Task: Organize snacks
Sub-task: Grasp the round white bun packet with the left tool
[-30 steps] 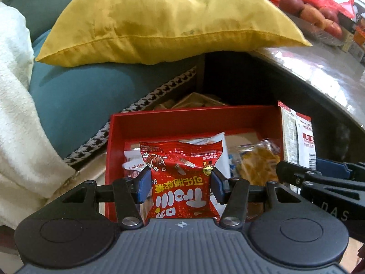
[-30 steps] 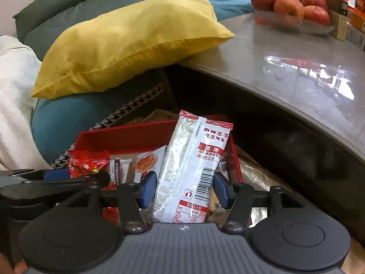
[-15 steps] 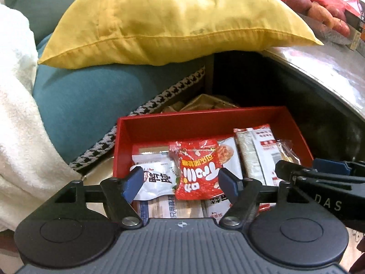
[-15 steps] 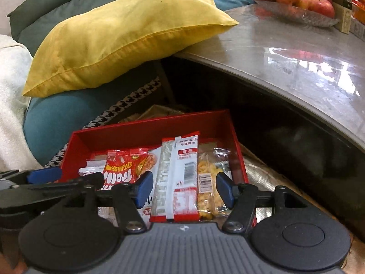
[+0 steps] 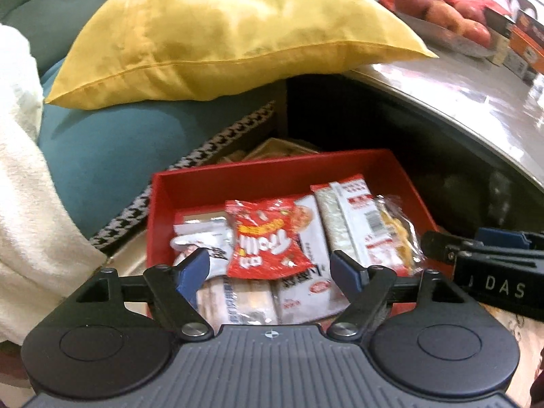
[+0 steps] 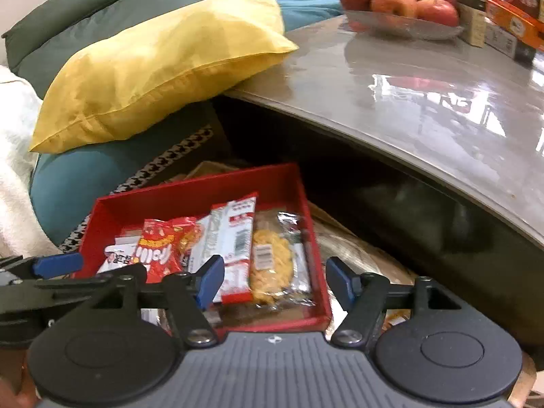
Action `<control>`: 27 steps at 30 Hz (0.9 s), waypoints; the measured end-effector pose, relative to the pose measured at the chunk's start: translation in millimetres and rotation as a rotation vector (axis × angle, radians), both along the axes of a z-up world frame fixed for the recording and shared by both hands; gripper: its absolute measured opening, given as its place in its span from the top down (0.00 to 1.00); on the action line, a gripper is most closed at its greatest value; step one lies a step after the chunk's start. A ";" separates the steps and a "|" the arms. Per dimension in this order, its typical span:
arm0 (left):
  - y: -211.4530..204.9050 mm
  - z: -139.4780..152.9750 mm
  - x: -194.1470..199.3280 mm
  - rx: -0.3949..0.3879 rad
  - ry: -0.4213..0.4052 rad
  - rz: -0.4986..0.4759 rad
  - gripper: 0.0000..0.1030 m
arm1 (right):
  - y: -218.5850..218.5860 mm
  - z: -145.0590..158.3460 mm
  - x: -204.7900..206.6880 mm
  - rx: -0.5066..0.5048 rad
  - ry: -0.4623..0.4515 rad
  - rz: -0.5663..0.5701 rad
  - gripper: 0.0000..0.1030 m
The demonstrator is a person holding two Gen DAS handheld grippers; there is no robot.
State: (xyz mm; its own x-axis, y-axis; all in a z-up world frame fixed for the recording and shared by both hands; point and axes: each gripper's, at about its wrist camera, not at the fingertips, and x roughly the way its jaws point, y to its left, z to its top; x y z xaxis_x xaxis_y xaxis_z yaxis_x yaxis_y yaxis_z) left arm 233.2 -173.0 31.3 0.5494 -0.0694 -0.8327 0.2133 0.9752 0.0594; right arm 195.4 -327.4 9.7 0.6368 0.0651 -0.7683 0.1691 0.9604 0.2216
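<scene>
A red box [image 5: 272, 173] [image 6: 200, 192] sits on the floor between sofa and table, holding several snack packets. A red snack bag [image 5: 268, 238] [image 6: 159, 251] lies on top in its middle. A long white-and-red packet [image 5: 353, 217] [image 6: 234, 238] lies to its right, beside a clear bag of yellow snacks [image 6: 272, 258]. My left gripper [image 5: 270, 270] hovers above the box, its jaws opening, nothing between the pads. My right gripper [image 6: 275, 280] hovers over the box's right side, jaws also opening and empty; it shows at the right edge [image 5: 482, 255] of the left wrist view.
A yellow pillow [image 5: 221, 34] [image 6: 159, 64] rests on a teal sofa cushion [image 5: 112, 146] and overlaps the glossy grey table [image 6: 425, 95]. A bowl of apples [image 6: 401, 3] and boxes stand at the table's far end. A white blanket [image 5: 23, 187] lies at left.
Both grippers let go: the red bag and the long white-and-red packet dropped from the jaws into the red box. Both pairs of jaws widened and both grippers pulled back slightly.
</scene>
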 end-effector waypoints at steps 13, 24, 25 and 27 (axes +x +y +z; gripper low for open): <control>-29.9 0.6 -27.6 -0.014 0.027 -0.114 0.18 | -34.3 -6.5 -40.6 -0.020 0.047 -0.071 0.37; -61.5 -28.6 -63.1 -0.014 0.127 -0.274 0.17 | -67.6 -26.0 -64.8 -0.027 0.136 -0.129 0.33; -66.8 -33.1 -66.5 -0.012 0.142 -0.288 0.17 | -71.4 -27.7 -66.6 -0.016 0.144 -0.137 0.33; -76.5 -41.8 -70.9 -0.008 0.170 -0.308 0.17 | -77.9 -30.5 -69.0 0.015 0.154 -0.155 0.32</control>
State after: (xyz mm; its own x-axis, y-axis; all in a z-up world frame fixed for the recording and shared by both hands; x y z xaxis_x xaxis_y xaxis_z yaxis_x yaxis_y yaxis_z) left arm 162.2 -249.6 -10.5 0.3552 -0.2171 -0.9092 0.5039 0.8637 -0.0093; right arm 126.4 -405.4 -20.8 0.5151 -0.0119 -0.8571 0.3475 0.9169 0.1961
